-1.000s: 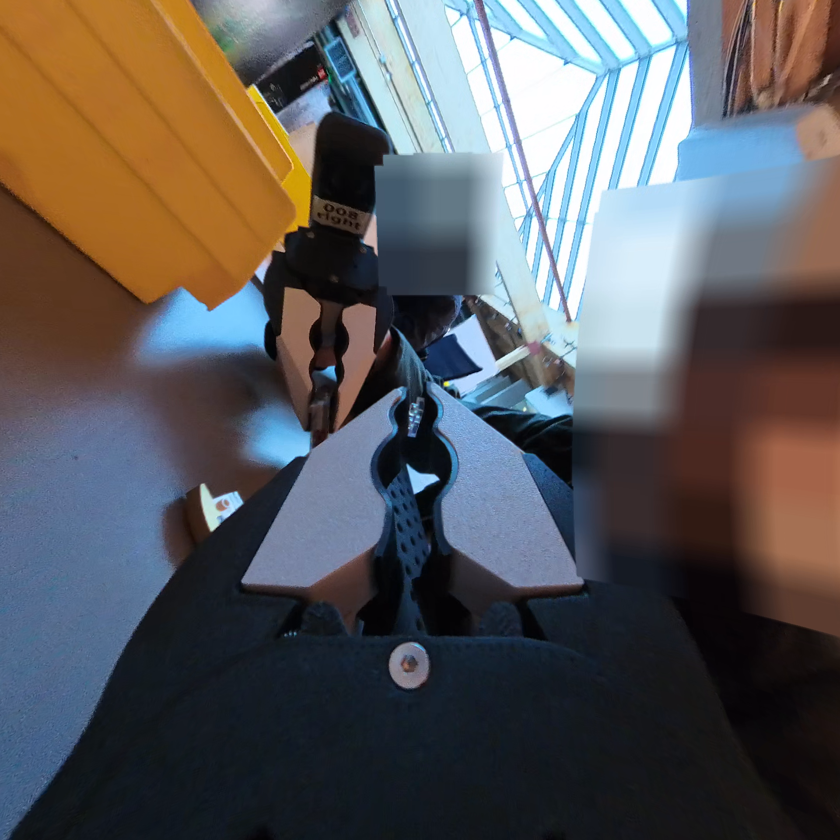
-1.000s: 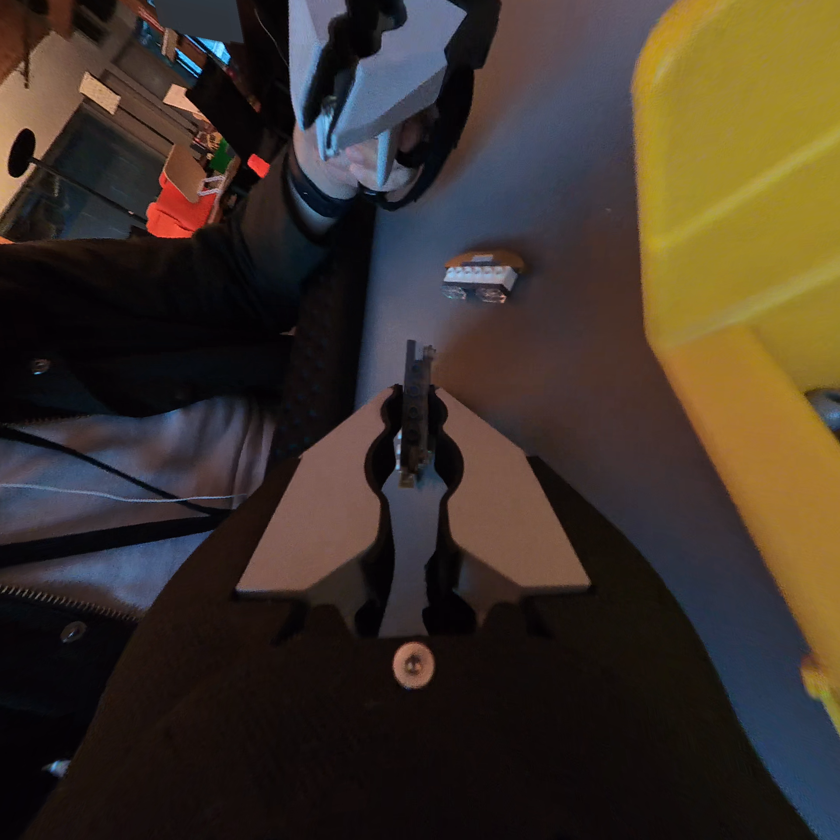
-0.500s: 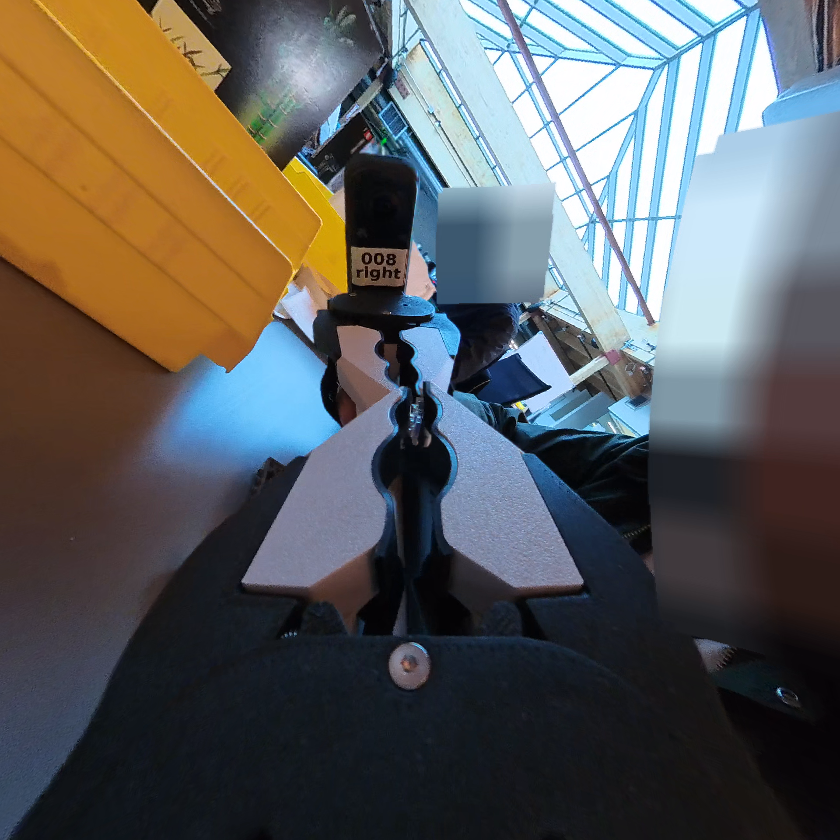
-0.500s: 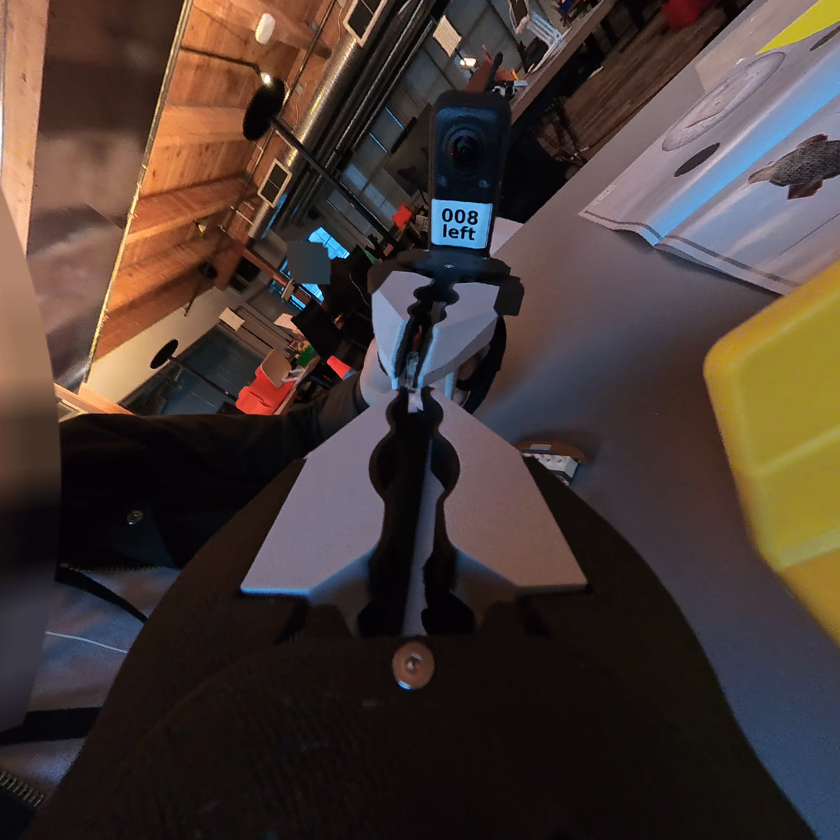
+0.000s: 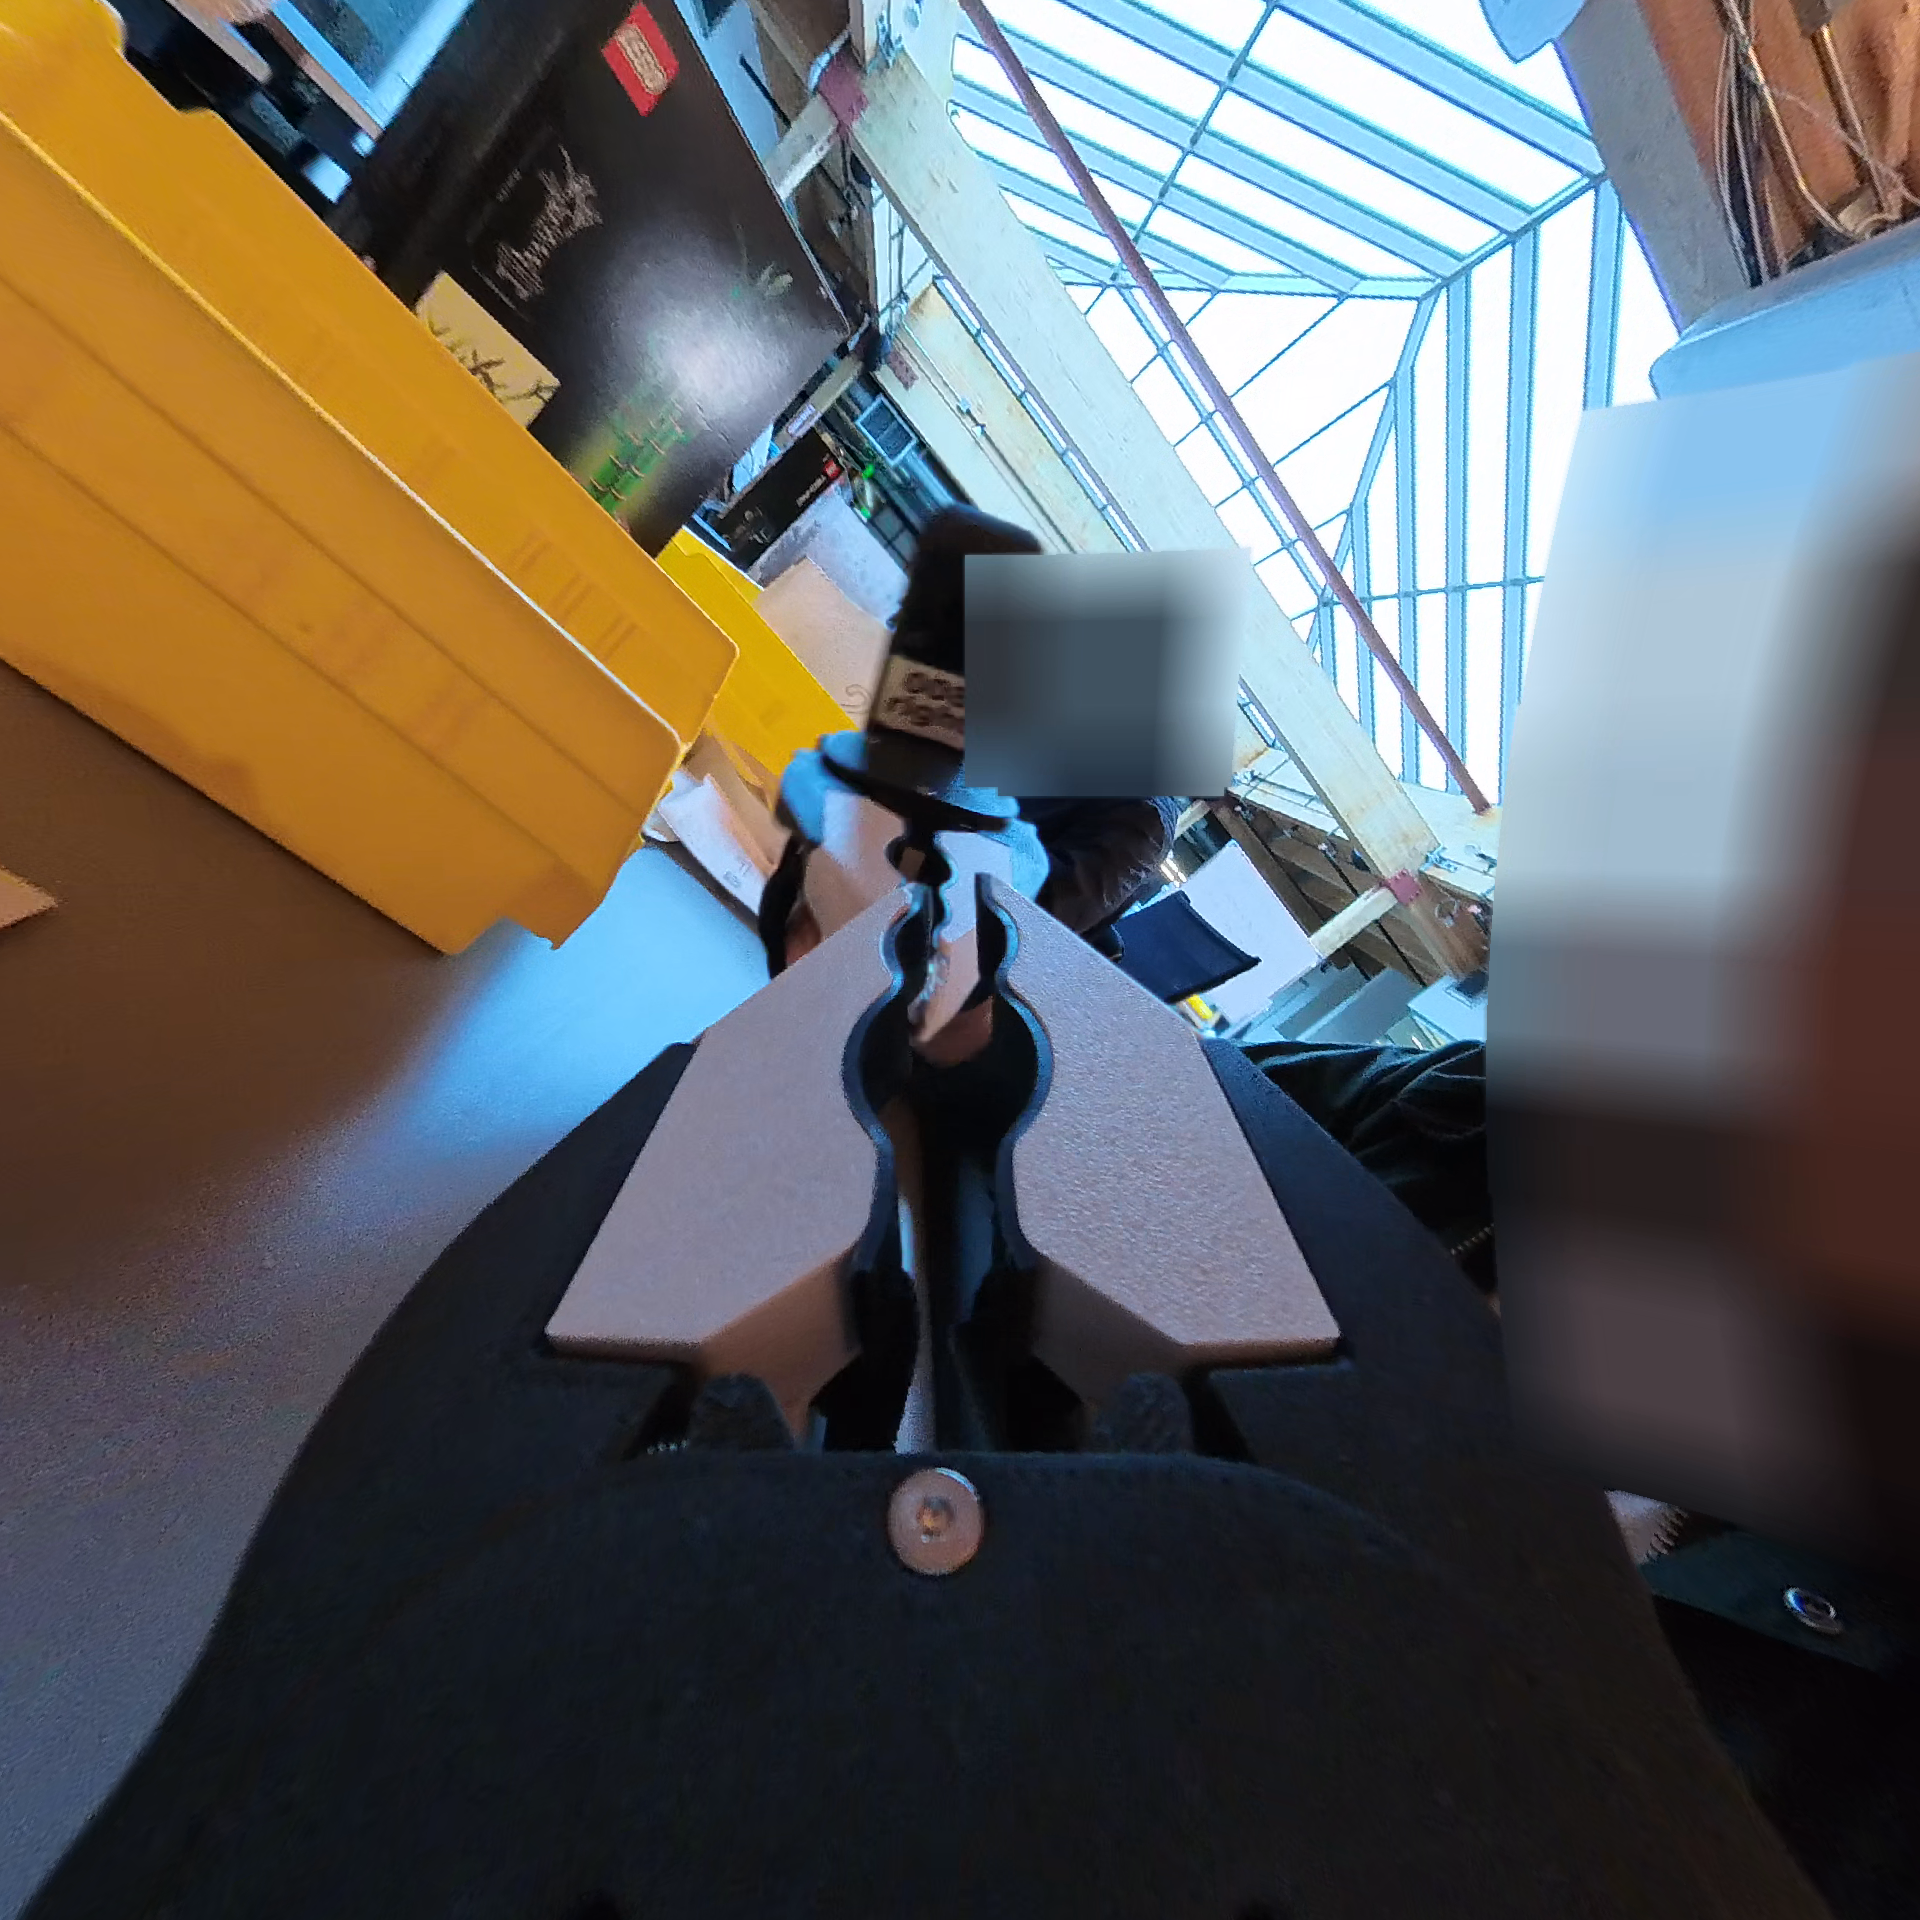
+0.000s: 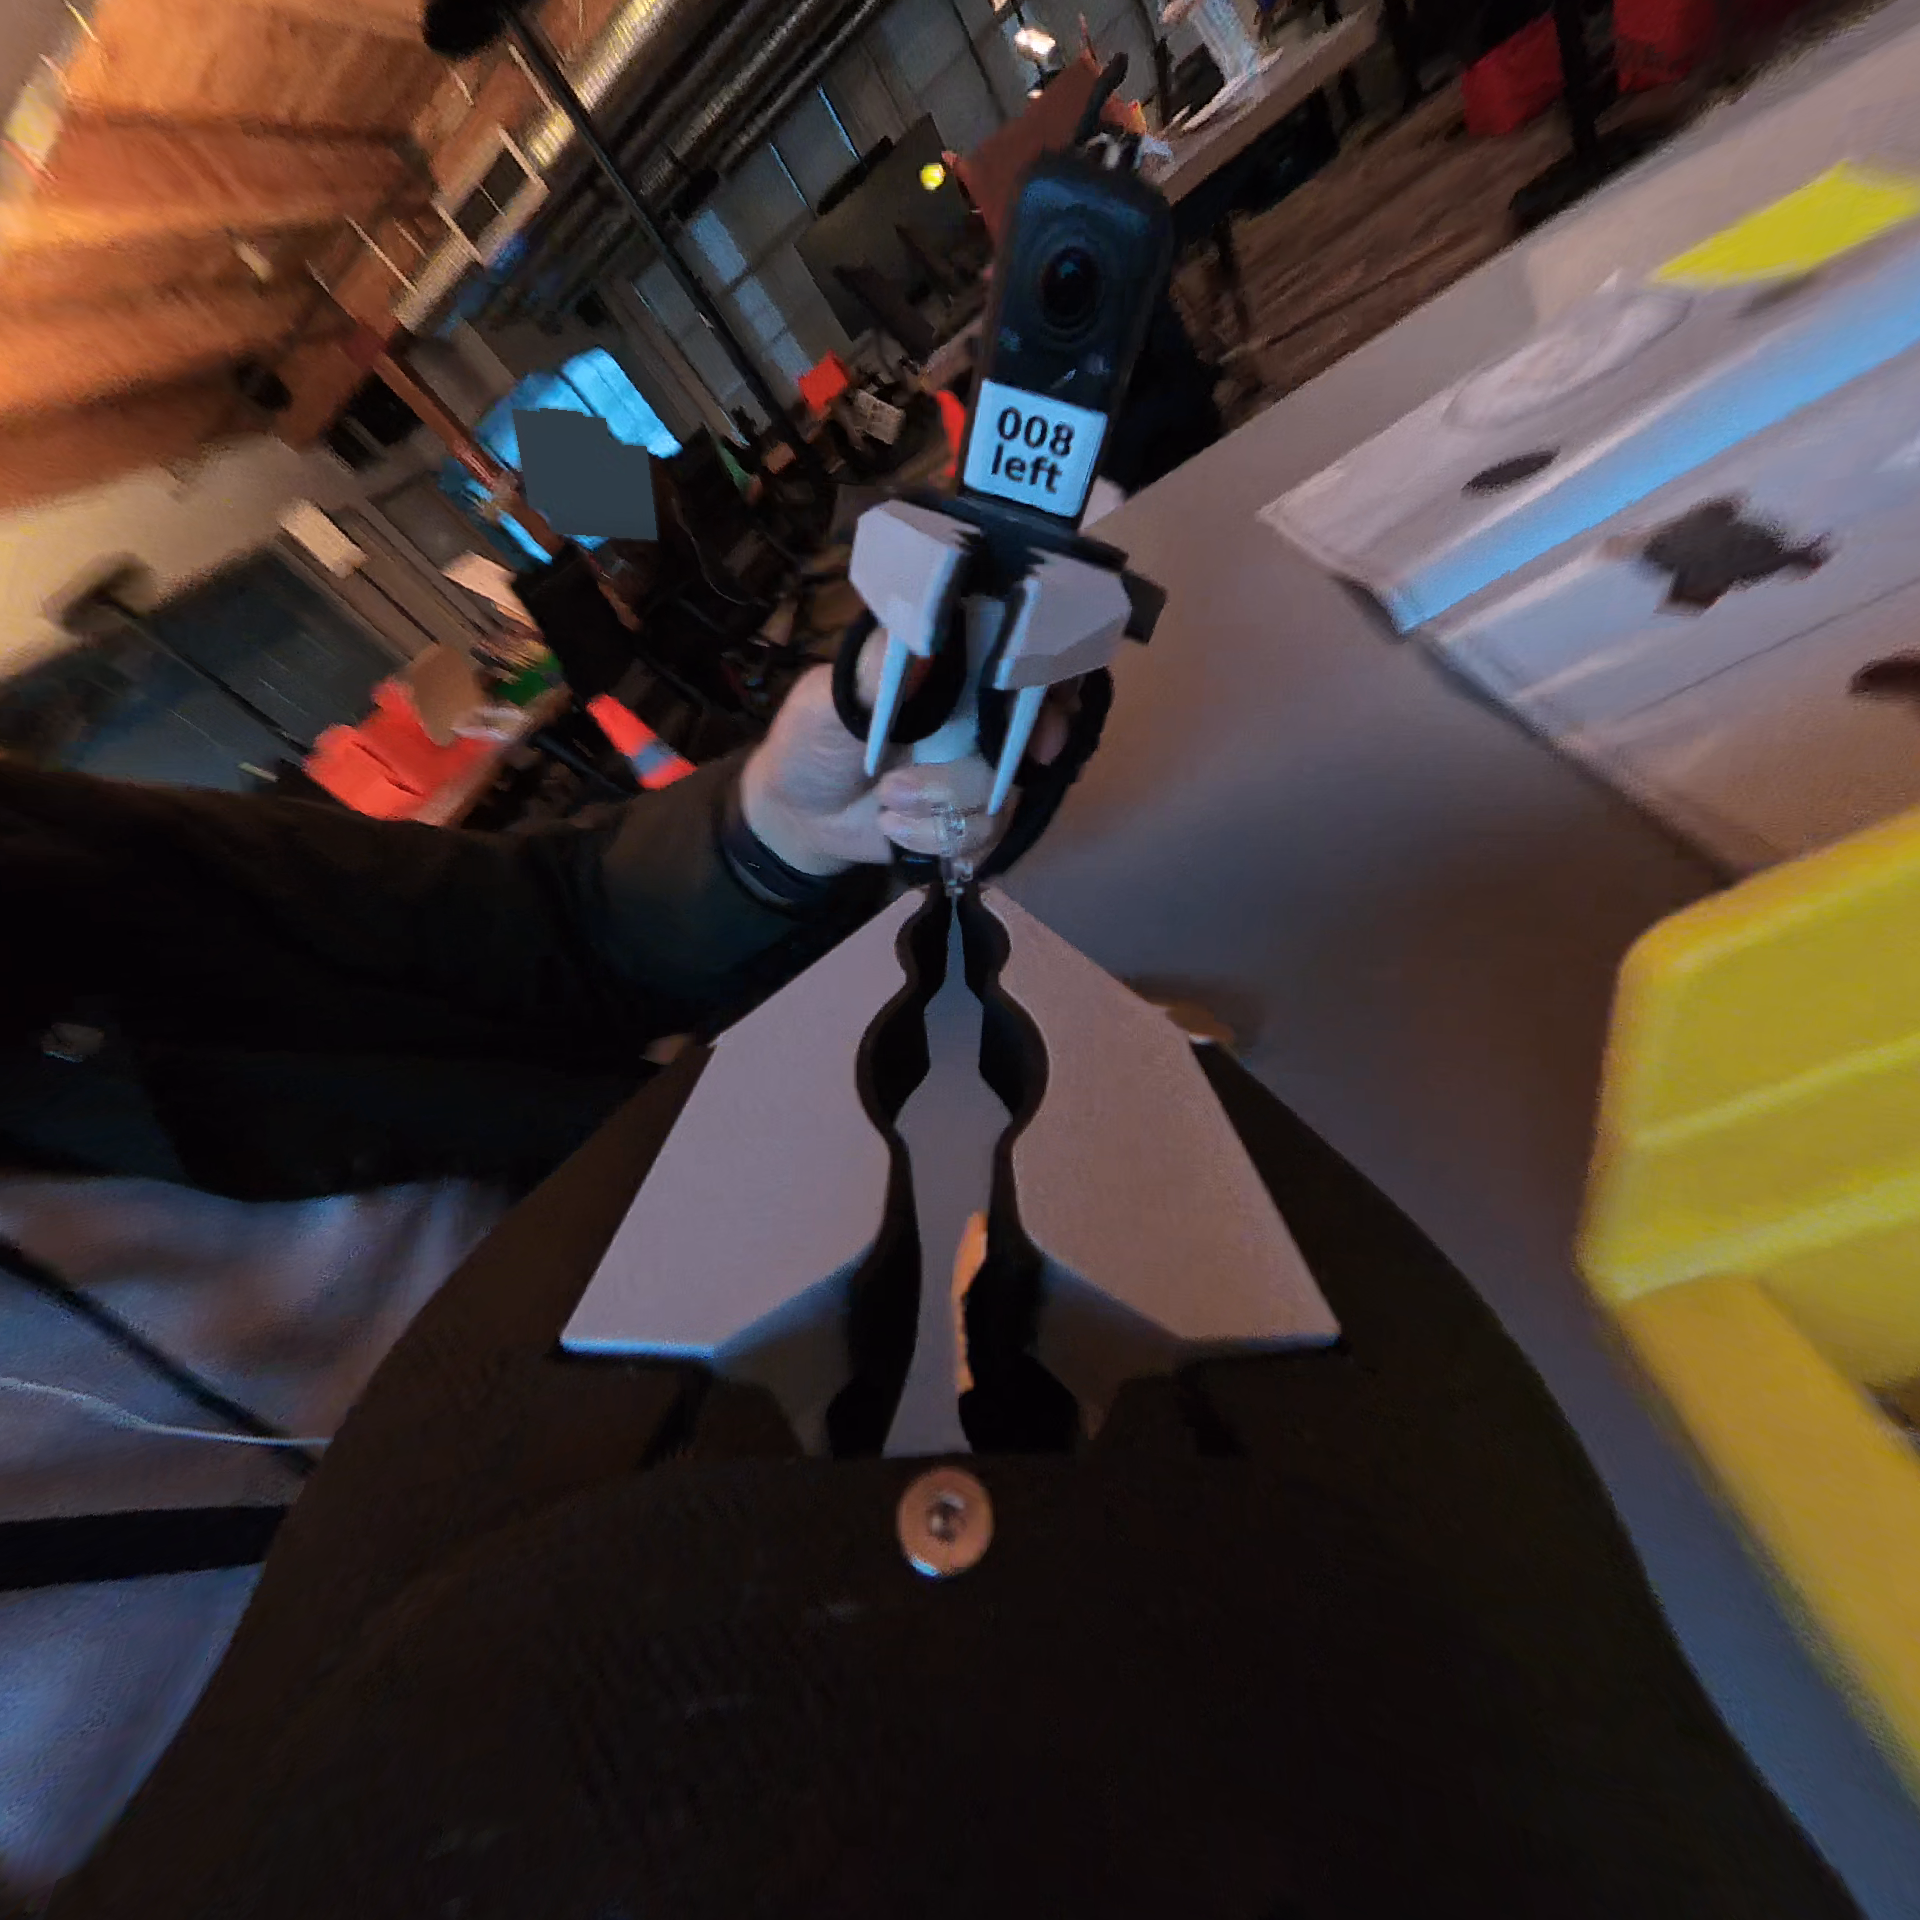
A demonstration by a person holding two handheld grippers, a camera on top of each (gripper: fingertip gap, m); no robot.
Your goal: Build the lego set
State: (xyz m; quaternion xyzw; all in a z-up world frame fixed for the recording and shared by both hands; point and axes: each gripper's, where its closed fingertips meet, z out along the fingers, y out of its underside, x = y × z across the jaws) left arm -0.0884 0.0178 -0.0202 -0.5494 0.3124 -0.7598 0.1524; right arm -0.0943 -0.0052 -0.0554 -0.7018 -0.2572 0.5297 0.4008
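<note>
In the left wrist view my left gripper (image 5: 945, 891) is open, with a narrow gap between its tips. The right wrist view shows it from the front (image 6: 940, 784) with its fingers spread and empty. My right gripper (image 6: 953, 902) is shut on a thin black lego piece, seen edge-on and mostly hidden by the fingers. A small clear lego piece (image 6: 951, 836) sticks out from its tip, between the left gripper's fingers. The two grippers point at each other, tip to tip, above the grey table (image 6: 1299, 831). The right gripper (image 5: 928, 914) also shows blurred in the left wrist view.
Yellow bins stand on the table to one side (image 5: 312, 582) (image 6: 1766, 1143). An open instruction booklet (image 6: 1610, 520) lies farther back. A small brown and white lego sub-assembly (image 6: 1195, 1023) lies on the table beside my right finger. A person's hand (image 6: 821, 790) holds the left gripper. One gripper's finger ends stand about 4 cm off the other's.
The grippers swung up to face each other and met tip to tip. The left gripper was shut on the clear piece. It has now opened, and the piece stays at the right gripper's tip.
</note>
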